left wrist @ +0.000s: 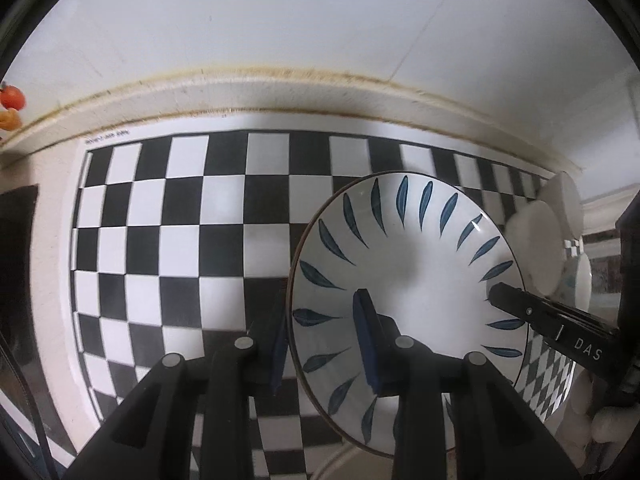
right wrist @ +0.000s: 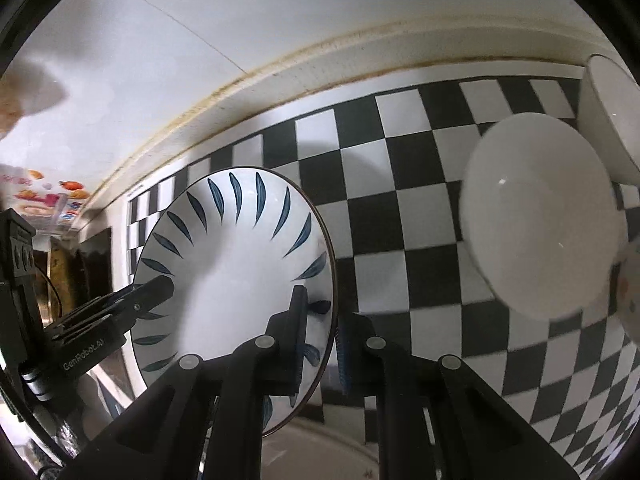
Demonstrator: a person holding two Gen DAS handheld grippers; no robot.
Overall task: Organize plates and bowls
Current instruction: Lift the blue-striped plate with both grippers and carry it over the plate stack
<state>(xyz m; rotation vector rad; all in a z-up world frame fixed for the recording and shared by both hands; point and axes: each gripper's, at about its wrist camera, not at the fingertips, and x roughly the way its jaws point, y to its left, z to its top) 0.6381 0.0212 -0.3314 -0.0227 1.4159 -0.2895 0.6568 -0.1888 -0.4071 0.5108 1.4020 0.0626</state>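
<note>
A black-and-white checkered mat (left wrist: pixel 168 248) covers most of the table, its far edge running just beside a raised, stained cream ledge (left wrist: pixel 280 92) that meets a pale wall (left wrist: pixel 320 20). To the left the mat ends before a bare cream strip of table (left wrist: pixel 48 172) and something dark I cannot identify.

A white plate with blue leaf marks (left wrist: pixel 404 264) is held over the right part of the mat by both tongs at once. The left tongs (left wrist: pixel 324 344) are narrowed onto its near left rim, one pad inside the plate and one outside. The right tongs (right wrist: pixel 320 340) are closed on the opposite rim in the same way. Whether the plate rests on the mat or is clear of it I cannot tell.

In the right wrist view a plain white bowl (right wrist: pixel 540 216) sits to the right of the plate, with another white dish (right wrist: pixel 612 120) touching it behind. Open checkered squares lie between plate and bowl; the left half of the mat is open too. A pale rounded rim (right wrist: pixel 320 440) shows below the plate.
</note>
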